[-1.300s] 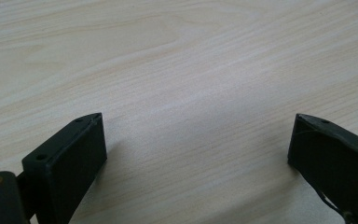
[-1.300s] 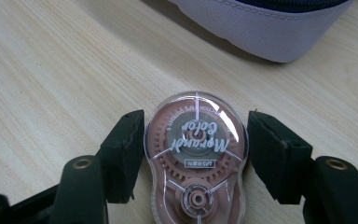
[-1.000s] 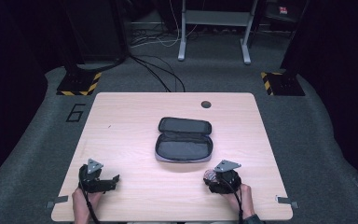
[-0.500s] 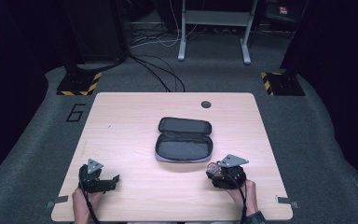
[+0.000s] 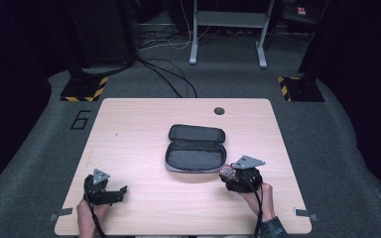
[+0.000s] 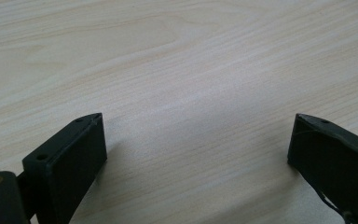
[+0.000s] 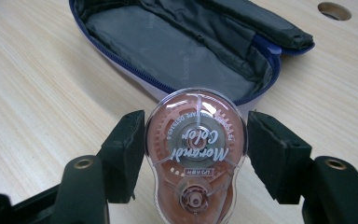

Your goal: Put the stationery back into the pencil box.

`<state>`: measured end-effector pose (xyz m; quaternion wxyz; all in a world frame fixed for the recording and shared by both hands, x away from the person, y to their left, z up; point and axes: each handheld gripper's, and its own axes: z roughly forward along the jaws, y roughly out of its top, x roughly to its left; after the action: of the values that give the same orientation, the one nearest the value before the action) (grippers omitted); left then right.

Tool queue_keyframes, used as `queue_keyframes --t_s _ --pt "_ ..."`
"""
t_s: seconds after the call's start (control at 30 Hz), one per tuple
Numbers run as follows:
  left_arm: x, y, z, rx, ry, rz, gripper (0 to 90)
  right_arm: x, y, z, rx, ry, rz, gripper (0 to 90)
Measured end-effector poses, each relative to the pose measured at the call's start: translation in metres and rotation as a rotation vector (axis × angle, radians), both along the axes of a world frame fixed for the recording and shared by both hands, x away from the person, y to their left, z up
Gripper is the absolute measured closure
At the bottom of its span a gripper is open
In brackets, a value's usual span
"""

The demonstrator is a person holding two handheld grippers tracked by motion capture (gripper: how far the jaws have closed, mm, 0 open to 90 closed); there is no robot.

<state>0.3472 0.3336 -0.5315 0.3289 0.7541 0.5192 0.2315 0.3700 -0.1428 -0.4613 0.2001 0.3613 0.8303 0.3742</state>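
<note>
- The table point(image 5: 144, 129) is showing a pale wood top, with a round hole point(image 5: 219, 110) near its far edge.
- An open case point(image 5: 196, 148) is lying at the middle of the table, its lid folded back toward the far side and its grey lining facing up.
- The right gripper point(image 5: 230, 173) is sitting near the front right of the table, just beside the case's near right corner, with a hand point(image 5: 260, 198) behind it.
- In the right gripper view, the right gripper point(image 7: 196, 144) is holding a clear, reddish tape dispenser point(image 7: 196, 158) between its jaws; the left jaw is pressing on the dispenser's side, and the right jaw is lying against or very close to the other side.
- The dispenser is showing gears inside and white lettering on its face, seen upside down.
- The dispenser is sitting just in front of the case's point(image 7: 177, 46) blue zipper edge; whether it is touching the case is not clear.
- The left gripper point(image 5: 116, 191) is resting at the front left of the table, well apart from the case, with a hand point(image 5: 87, 213) behind it.
- In the left gripper view, the left gripper point(image 6: 196, 140) is holding its jaws wide apart with bare wood point(image 6: 191, 70) between them.
- Beyond the table, cables point(image 5: 171, 77) are running across the grey floor point(image 5: 44, 139), and two yellow-and-black striped bases point(image 5: 83, 89) are standing at the far corners.
</note>
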Motion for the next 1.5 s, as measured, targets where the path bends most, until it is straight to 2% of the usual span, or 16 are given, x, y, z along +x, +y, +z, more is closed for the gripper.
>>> queue_keyframes --t_s 0.3,0.6,0.7,0.8,1.17,1.5 --pt "0.000 0.000 0.000 0.000 0.000 0.000 4.3 0.009 0.007 0.009 -0.011 -0.016 0.016 38.8" --pt "0.000 0.000 0.000 0.000 0.000 0.001 4.3 0.026 0.016 0.017 -0.014 -0.005 0.026 38.9" --pt "0.000 0.000 0.000 0.000 0.000 0.001 4.3 0.033 0.019 0.019 -0.028 -0.010 0.046 38.8" --pt "0.000 0.000 0.000 -0.001 0.000 0.002 4.3 0.038 0.023 0.020 -0.020 -0.014 0.046 38.8" --pt "0.000 0.000 0.000 -0.001 0.001 0.001 4.4 0.056 0.034 0.023 -0.004 0.010 0.056 38.8" --pt "0.000 0.000 0.000 0.000 0.001 0.001 4.3 0.075 0.048 0.024 -0.028 0.030 0.085 38.8"
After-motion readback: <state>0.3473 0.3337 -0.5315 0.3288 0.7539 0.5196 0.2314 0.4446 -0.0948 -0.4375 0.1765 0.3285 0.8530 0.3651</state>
